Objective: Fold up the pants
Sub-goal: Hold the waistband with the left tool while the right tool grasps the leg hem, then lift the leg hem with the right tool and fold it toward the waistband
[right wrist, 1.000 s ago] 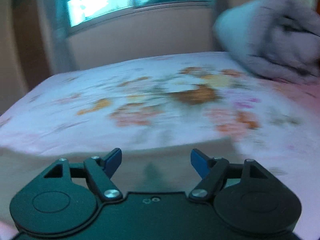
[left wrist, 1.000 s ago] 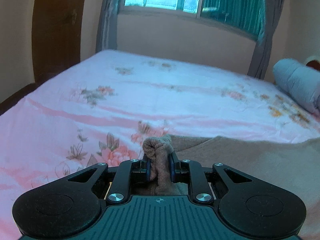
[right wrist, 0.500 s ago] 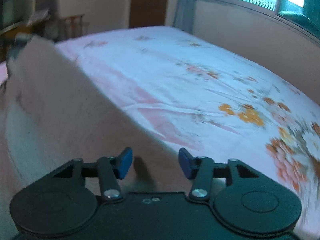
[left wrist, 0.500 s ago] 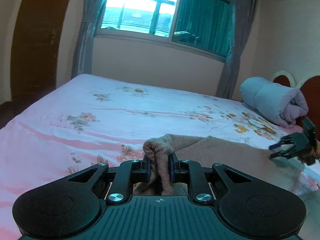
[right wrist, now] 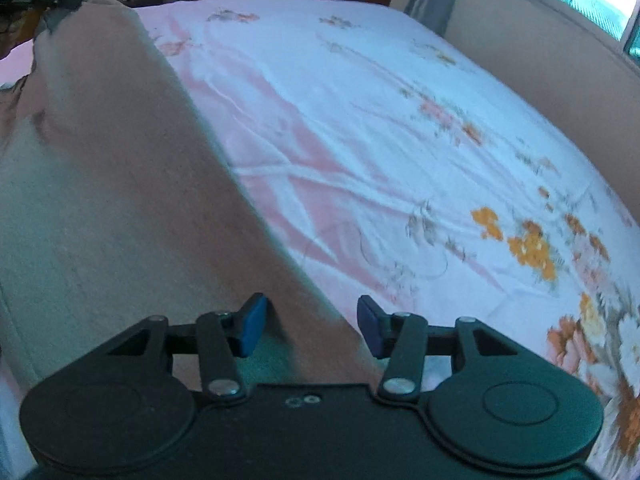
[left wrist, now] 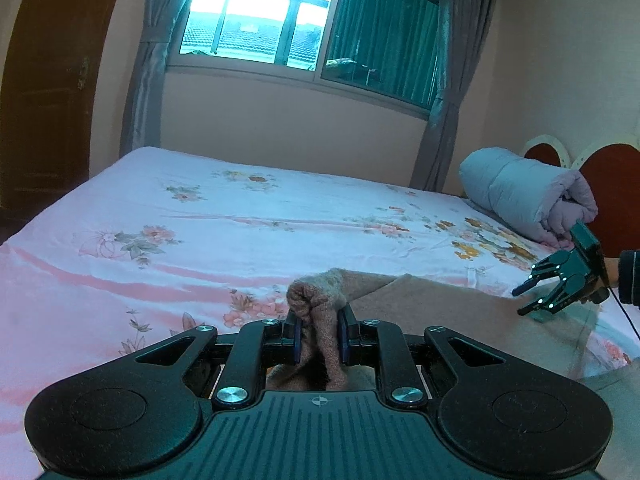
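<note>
The flower-printed pink bedsheet (left wrist: 240,232) is viewed low from each wrist: leftward toward the window (left wrist: 256,20), rightward steeply downward; the fuzzy brown pants (right wrist: 120,184) are shared.

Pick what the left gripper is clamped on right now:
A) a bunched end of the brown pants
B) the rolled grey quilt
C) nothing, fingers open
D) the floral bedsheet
A: in the left wrist view the left gripper is shut on a bunched end of the brown pants, the fabric bulging up between its fingers.

Black left gripper (left wrist: 319,336), blue fingers (right wrist: 251,325), dark sleeve (left wrist: 629,278)
</note>
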{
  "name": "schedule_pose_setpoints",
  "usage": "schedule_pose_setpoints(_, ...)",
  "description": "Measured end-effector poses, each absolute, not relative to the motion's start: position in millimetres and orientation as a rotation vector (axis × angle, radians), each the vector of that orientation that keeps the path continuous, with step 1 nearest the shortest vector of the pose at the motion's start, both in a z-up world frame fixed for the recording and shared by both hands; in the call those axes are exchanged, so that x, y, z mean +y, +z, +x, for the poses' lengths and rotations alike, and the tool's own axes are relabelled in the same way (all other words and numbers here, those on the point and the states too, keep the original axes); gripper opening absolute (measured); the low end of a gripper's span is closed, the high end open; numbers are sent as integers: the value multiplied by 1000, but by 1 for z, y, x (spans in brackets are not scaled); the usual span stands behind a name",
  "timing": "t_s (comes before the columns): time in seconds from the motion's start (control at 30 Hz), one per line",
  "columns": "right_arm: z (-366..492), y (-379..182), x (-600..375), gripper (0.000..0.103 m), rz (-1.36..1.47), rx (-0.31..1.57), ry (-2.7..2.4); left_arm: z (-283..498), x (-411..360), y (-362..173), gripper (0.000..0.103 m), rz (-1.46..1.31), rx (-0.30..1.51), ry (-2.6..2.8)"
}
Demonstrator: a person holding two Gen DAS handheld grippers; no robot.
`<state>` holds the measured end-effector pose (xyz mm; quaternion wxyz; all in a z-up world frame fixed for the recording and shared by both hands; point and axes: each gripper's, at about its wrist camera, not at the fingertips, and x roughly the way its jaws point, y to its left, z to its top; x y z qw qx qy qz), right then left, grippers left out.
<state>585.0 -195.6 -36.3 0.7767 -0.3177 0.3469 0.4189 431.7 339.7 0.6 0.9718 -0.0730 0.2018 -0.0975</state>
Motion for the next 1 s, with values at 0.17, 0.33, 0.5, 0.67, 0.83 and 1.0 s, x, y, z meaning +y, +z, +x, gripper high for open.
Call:
schedule_pose_setpoints(0.17,591,-47,-198,37,-622,809,894,435,337,-4,17,-143,422,-181)
schedule_pose_setpoints(0.33,588,-38,-199,3,-574,838,840,444,337,-8,17,-147,444,-161)
schedule_pose_setpoints(0.5,568,-10,-216,0,-521,748,819,450,340,-11,17,-157,457,-148)
schedule_pose_setpoints(0.67,543,17,-222,0,-530,684,801,448,341,-8,17,-171,437,-152)
schedule_pose_setpoints(0.83,512,42,-226,0,-543,637,759,436,337,3,17,-158,412,-159)
schedule_pose_setpoints(1.0,448,64,-231,0,-587,564,709,410,338,14,17,-155,397,-192)
